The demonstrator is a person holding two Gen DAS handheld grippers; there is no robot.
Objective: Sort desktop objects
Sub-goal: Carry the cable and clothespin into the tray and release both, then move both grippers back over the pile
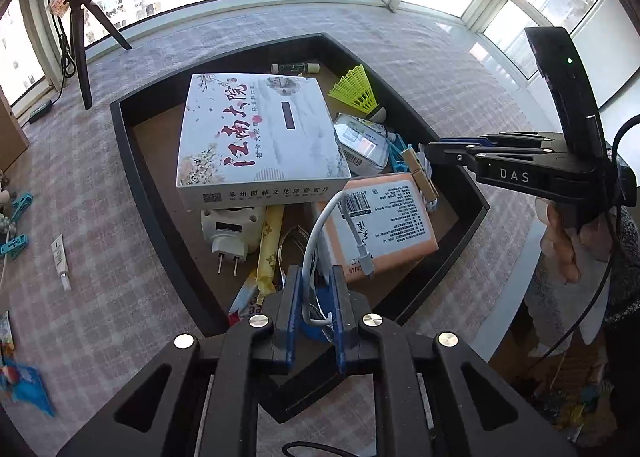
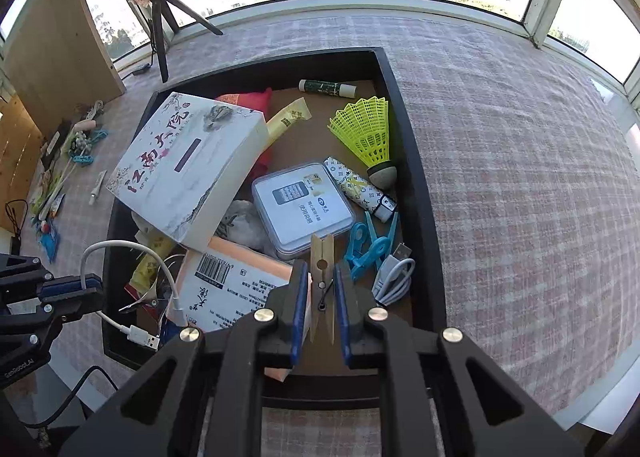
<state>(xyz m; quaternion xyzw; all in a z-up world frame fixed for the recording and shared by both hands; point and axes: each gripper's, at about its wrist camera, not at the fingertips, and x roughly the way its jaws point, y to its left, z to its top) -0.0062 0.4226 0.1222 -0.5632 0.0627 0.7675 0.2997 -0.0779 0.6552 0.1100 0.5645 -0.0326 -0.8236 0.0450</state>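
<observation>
A black tray (image 1: 168,225) (image 2: 420,185) on the checked cloth holds a white printed box (image 1: 256,137) (image 2: 188,165), an orange box (image 1: 384,225) (image 2: 232,289), a yellow shuttlecock (image 1: 356,91) (image 2: 368,133), a clear case (image 2: 302,213) and blue clips (image 2: 370,243). My left gripper (image 1: 316,277) (image 2: 90,291) is shut on a white USB cable (image 1: 320,233) (image 2: 120,297) above the tray's near corner. My right gripper (image 2: 322,277) (image 1: 434,151) is shut on a wooden clothespin (image 2: 323,277) over the tray's right side.
A white plug adapter (image 1: 232,229) and yellow sachets (image 1: 268,249) lie in the tray. Another white cable (image 2: 394,273) lies coiled by the blue clips. Loose clips, a small tube (image 1: 60,257) and packets lie on the cloth to the left. A tripod (image 1: 80,37) stands at the back.
</observation>
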